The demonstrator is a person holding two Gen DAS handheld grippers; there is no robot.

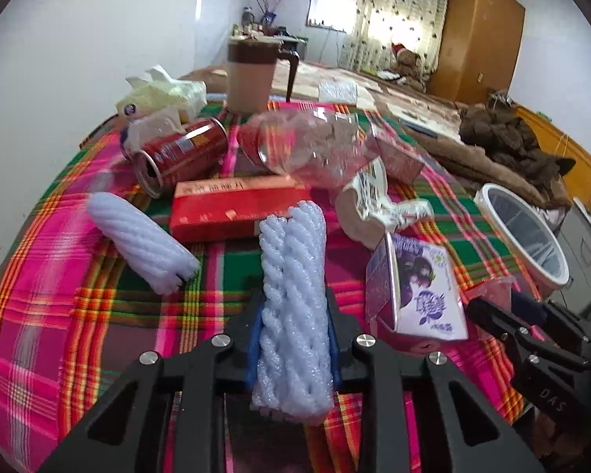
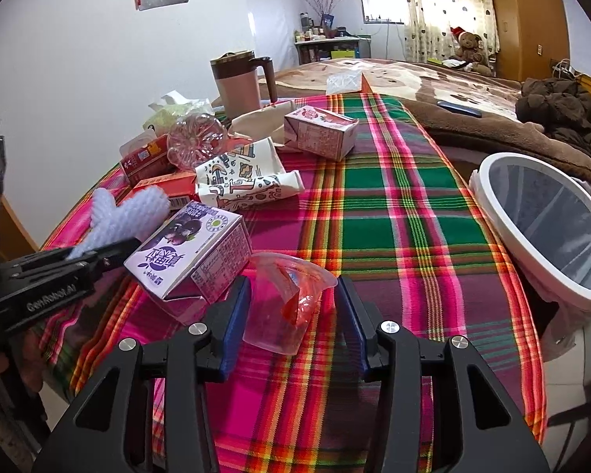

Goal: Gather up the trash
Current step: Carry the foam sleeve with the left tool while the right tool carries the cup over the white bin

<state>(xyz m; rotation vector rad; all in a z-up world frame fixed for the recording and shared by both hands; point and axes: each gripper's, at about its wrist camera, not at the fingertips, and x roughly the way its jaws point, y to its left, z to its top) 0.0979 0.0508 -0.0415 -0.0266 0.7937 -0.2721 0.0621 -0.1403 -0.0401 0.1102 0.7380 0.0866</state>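
My left gripper (image 1: 293, 301) is shut on a white foam net sleeve (image 1: 291, 244), which stands up between its blue pads above the plaid tablecloth (image 1: 59, 276). In the right wrist view my right gripper (image 2: 293, 289) stands open around a crumpled clear plastic cup (image 2: 283, 315) with red residue; the cup lies on the cloth between the pads. A white-rimmed trash bin (image 2: 482, 189) stands off the table's right edge. The left gripper (image 2: 98, 252) shows at the left of the right wrist view, beside a purple drink carton (image 2: 193, 252).
More litter lies on the table: a second foam sleeve (image 1: 138, 240), a red can (image 1: 181, 153), a clear bottle (image 1: 307, 146), a red box (image 1: 232, 205), a printed paper bag (image 2: 240, 181) and a pink carton (image 2: 319, 134). A brown mug (image 1: 252, 75) stands at the back. A bed lies behind.
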